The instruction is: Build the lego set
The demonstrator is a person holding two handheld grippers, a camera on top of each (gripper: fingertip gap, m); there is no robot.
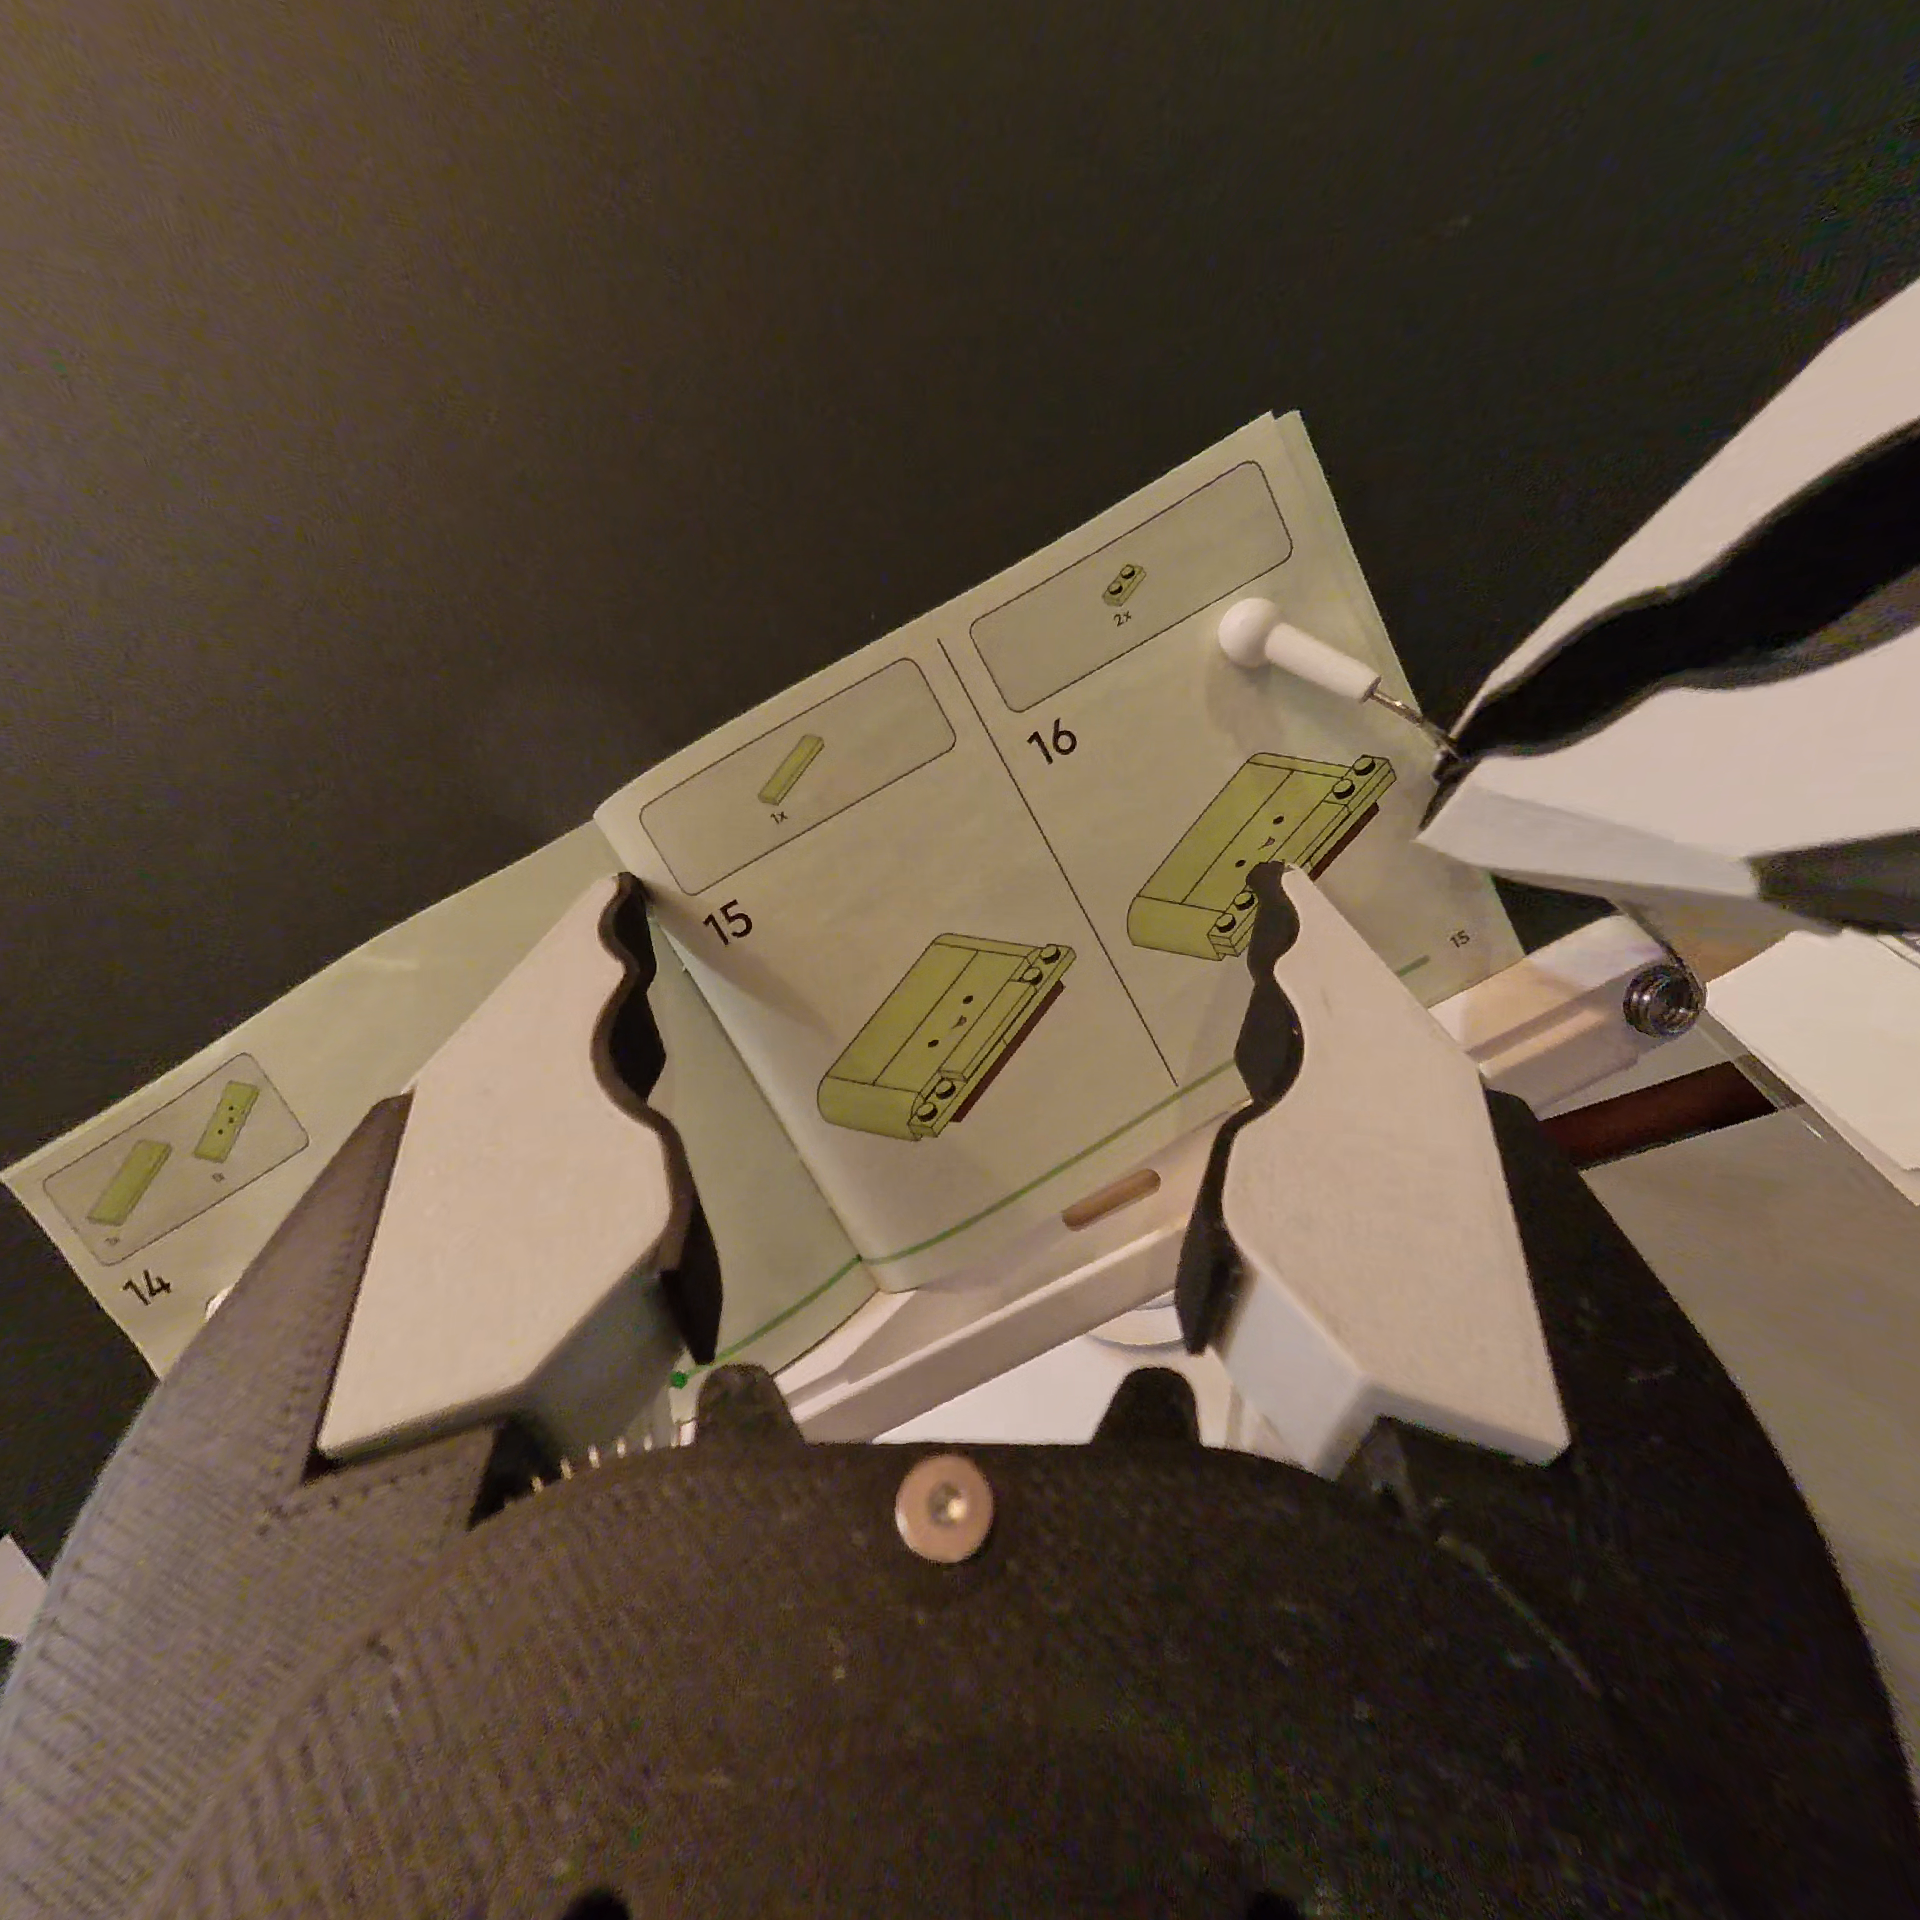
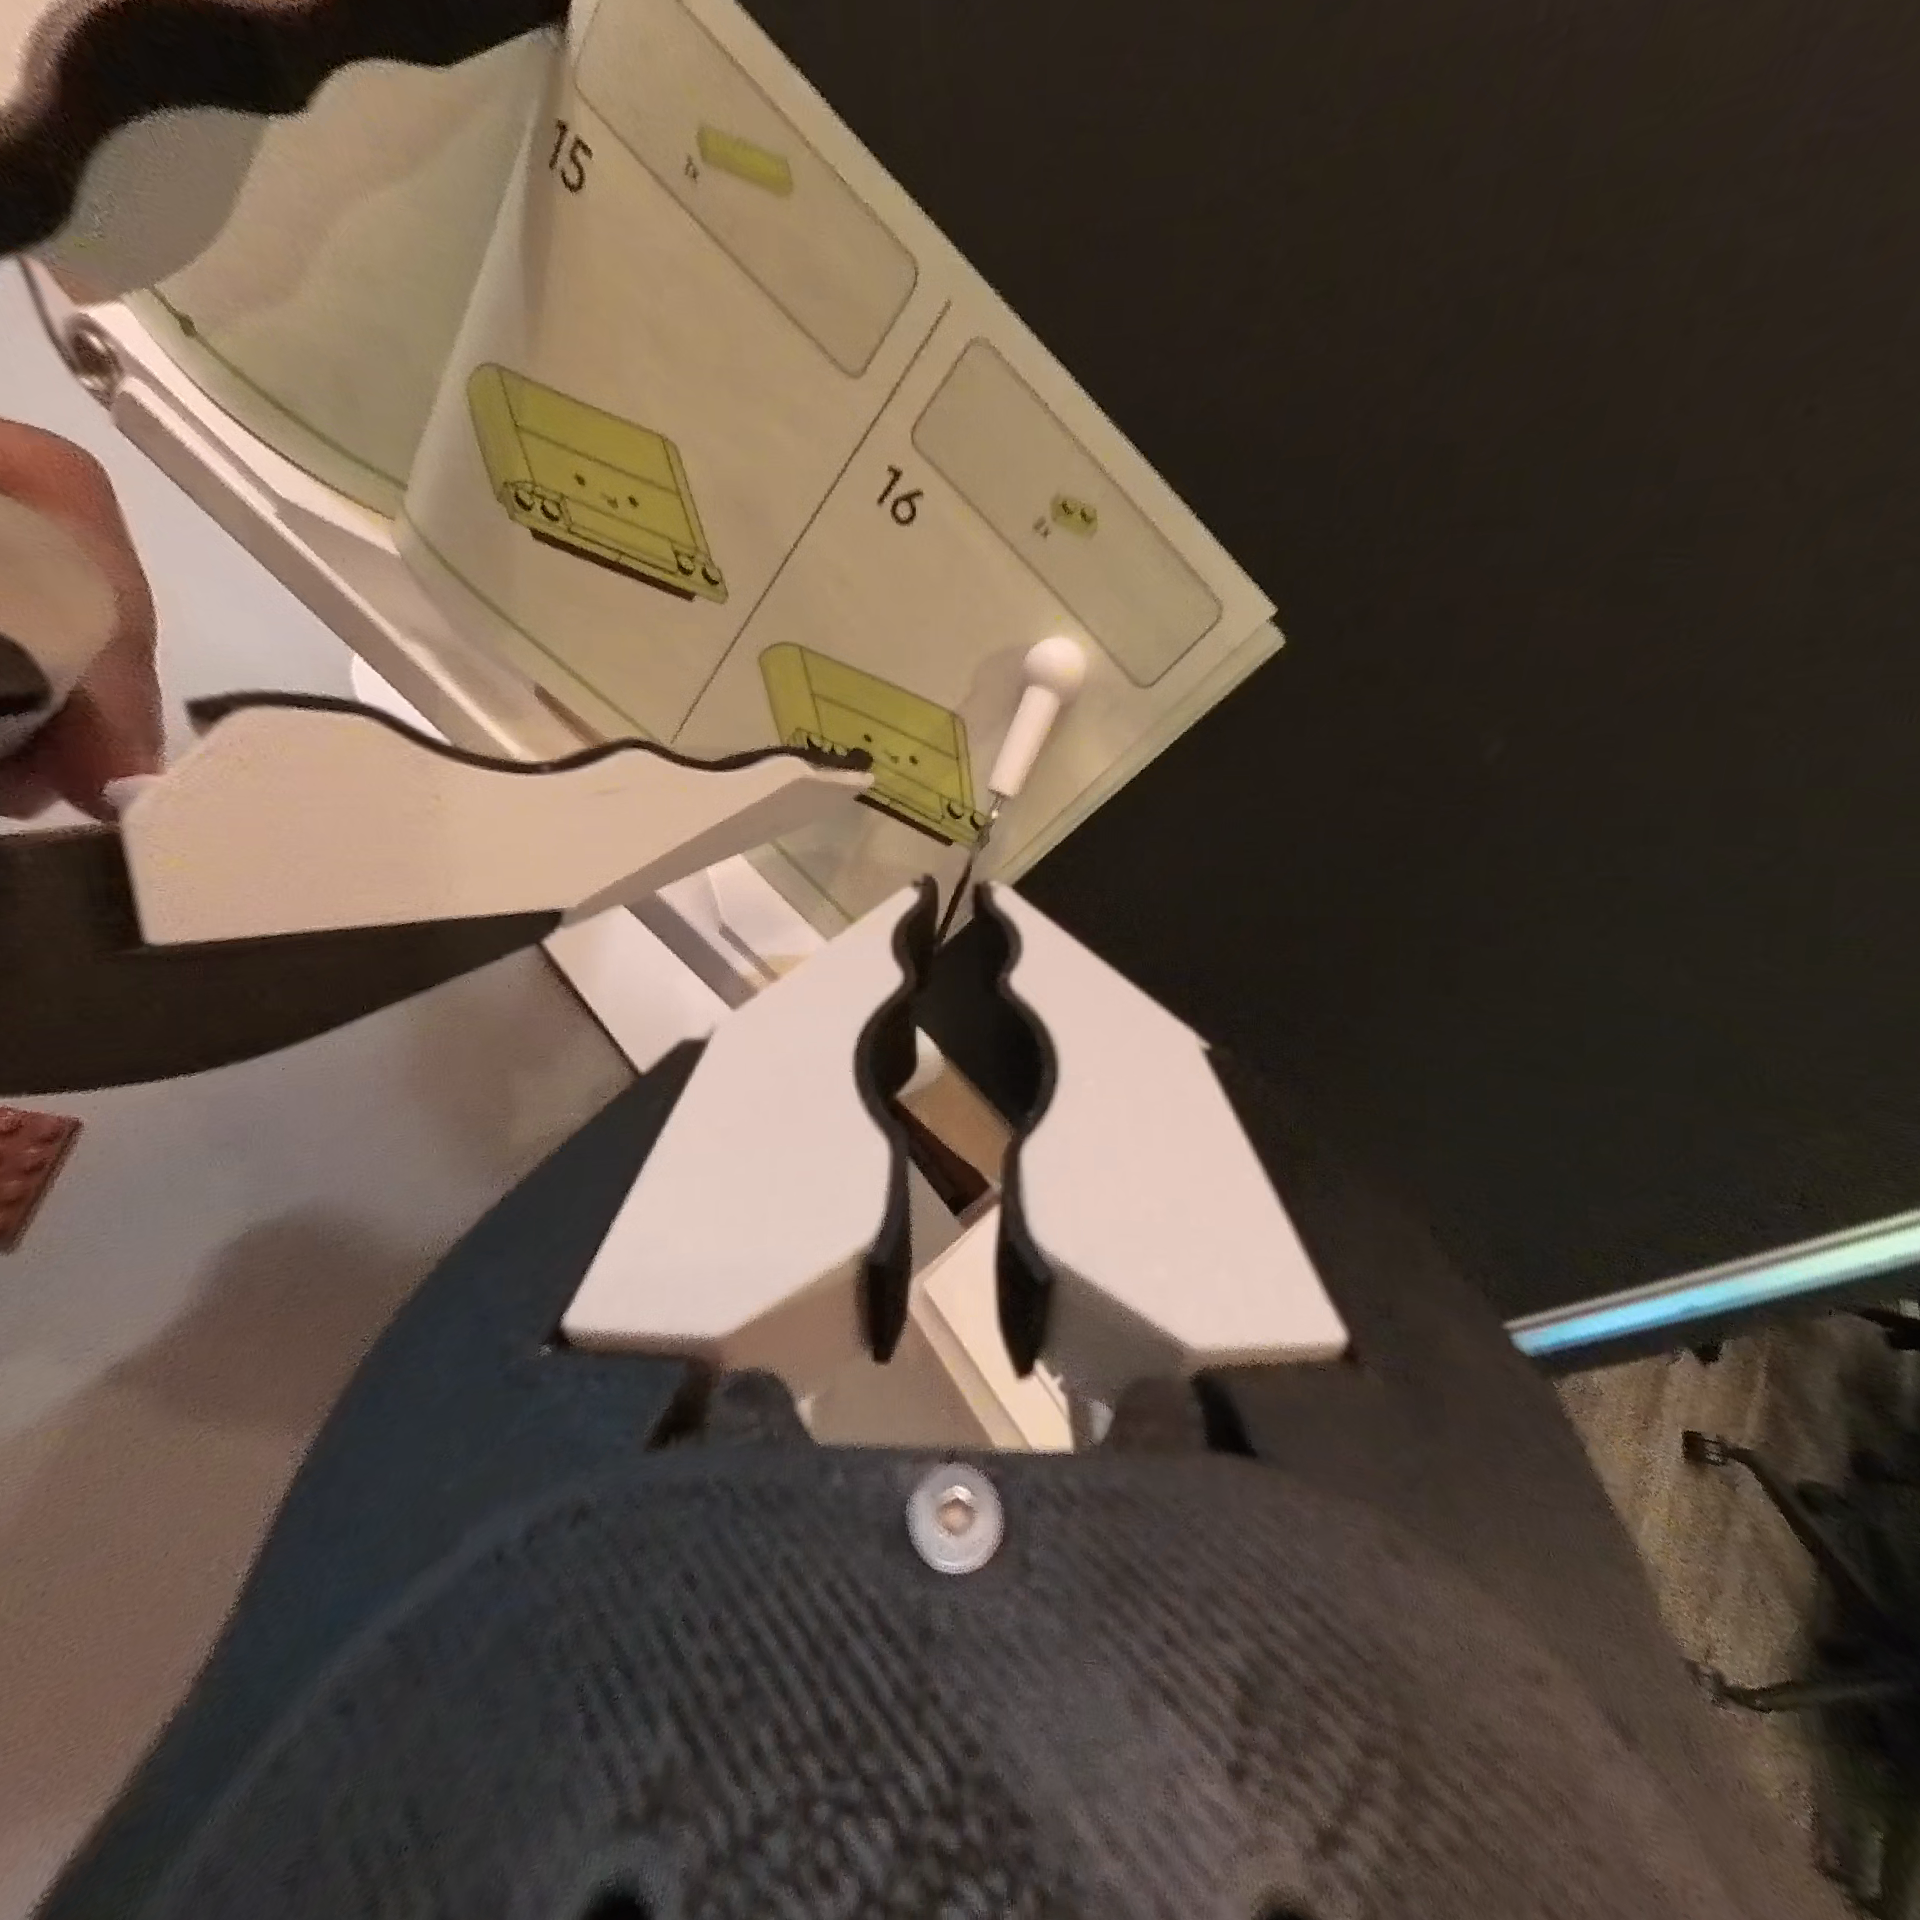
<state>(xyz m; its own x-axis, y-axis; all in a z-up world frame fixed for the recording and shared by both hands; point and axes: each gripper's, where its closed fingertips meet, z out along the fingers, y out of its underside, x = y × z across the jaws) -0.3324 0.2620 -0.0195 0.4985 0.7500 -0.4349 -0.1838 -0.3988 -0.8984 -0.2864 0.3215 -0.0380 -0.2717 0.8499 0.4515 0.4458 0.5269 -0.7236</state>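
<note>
The instruction booklet (image 1: 935, 935) stands open on a white stand (image 1: 1538, 1029) and shows pictures of a yellow-green build. A white ball-tipped page holder (image 1: 1278, 649) on a thin wire rests on the right page. My left gripper (image 1: 948, 878) is open and empty, its fingers spread in front of the middle pages. My right gripper (image 2: 954, 894) is shut on the holder's wire just below the white pin (image 2: 1044, 696), at the booklet's (image 2: 727, 416) lower right corner. It also shows in the left wrist view (image 1: 1449, 769). No loose brick is held.
A dark wall is behind the booklet. In the right wrist view, a left gripper finger (image 2: 416, 831) crosses in front of the stand (image 2: 260, 457), a hand (image 2: 83, 623) is at the left edge, and a brown studded plate (image 2: 26, 1164) lies on the pale table. The brown studded plate (image 2: 26, 1164) is about equally far from each gripper, around 25 cm.
</note>
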